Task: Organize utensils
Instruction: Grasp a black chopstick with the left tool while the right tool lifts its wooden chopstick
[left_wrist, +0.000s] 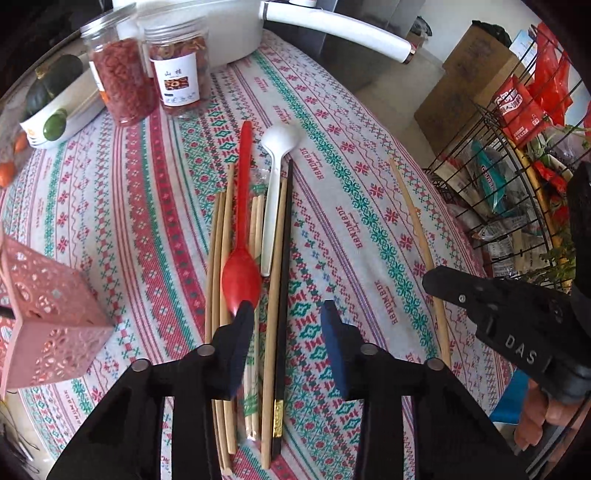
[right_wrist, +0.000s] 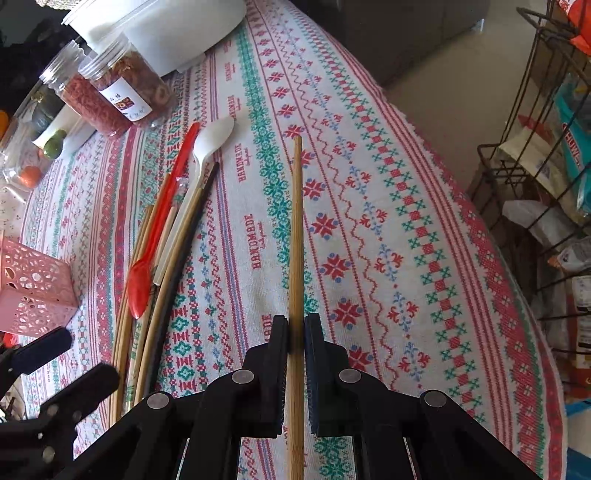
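A bundle of wooden chopsticks (left_wrist: 221, 258), a red spoon (left_wrist: 241, 275), a white spoon (left_wrist: 274, 192) and a black chopstick (left_wrist: 283, 295) lie together on the patterned tablecloth (left_wrist: 351, 192). My left gripper (left_wrist: 287, 314) hovers over their near ends, open, with the black chopstick and a wooden one in the gap, untouched by the pads. My right gripper (right_wrist: 296, 332) is shut on a single wooden chopstick (right_wrist: 296, 221), which points away along the cloth. The same gripper (left_wrist: 432, 282) and its chopstick (left_wrist: 415, 221) show at the right in the left wrist view. A pink perforated box (left_wrist: 48, 314) stands left.
At the far end of the table are two clear jars (left_wrist: 147, 74) of dried red food, a white pot (left_wrist: 229, 33) with a long handle and a bowl of vegetables (left_wrist: 55, 107). A black wire rack (right_wrist: 535, 166) full of packets stands beyond the table's right edge.
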